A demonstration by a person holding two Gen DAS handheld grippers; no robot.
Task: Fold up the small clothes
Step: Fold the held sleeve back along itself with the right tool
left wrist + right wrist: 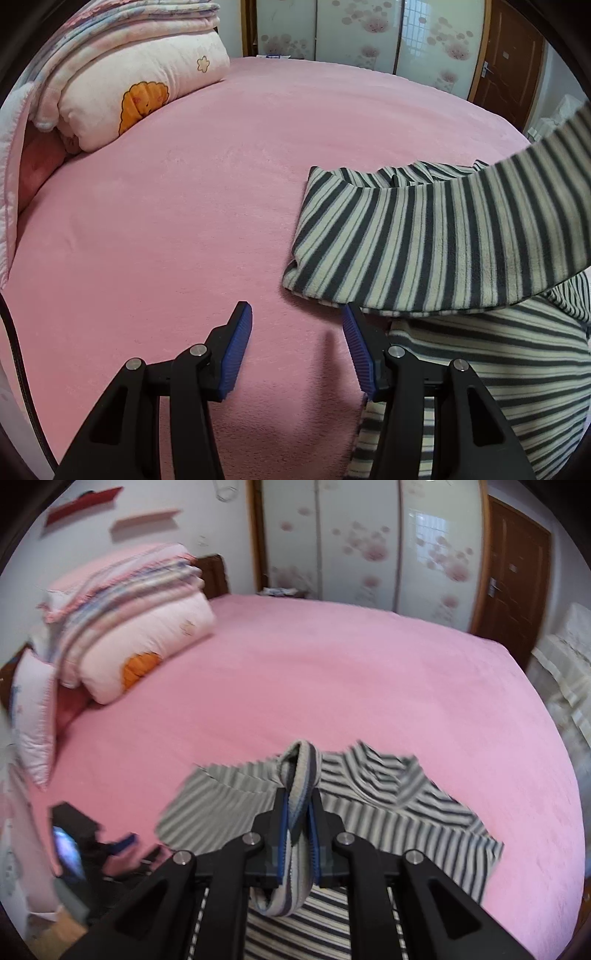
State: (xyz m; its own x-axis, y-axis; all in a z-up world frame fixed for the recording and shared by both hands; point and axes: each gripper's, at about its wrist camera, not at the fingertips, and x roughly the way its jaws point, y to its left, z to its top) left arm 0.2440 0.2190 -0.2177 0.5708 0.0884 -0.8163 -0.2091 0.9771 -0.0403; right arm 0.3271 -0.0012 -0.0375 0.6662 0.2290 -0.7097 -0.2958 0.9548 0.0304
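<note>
Right gripper (297, 821) clamped on striped garment (388, 812) cuff – raised for fold, prob. Garment lies at bed (332, 683) 6 o'clock edge. Left gripper (297, 350) agape, empty, at garment's 9 o'clock – standing by.

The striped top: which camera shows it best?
The right wrist view: the striped top lies spread on the bed, collar visible, an edge pinched in the right gripper. The left wrist view shows only a lifted fold.

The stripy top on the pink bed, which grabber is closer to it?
Right. The right gripper is clamped on a fold of the striped top. The left gripper hangs open beside the top's edge, pads not on it.
</note>
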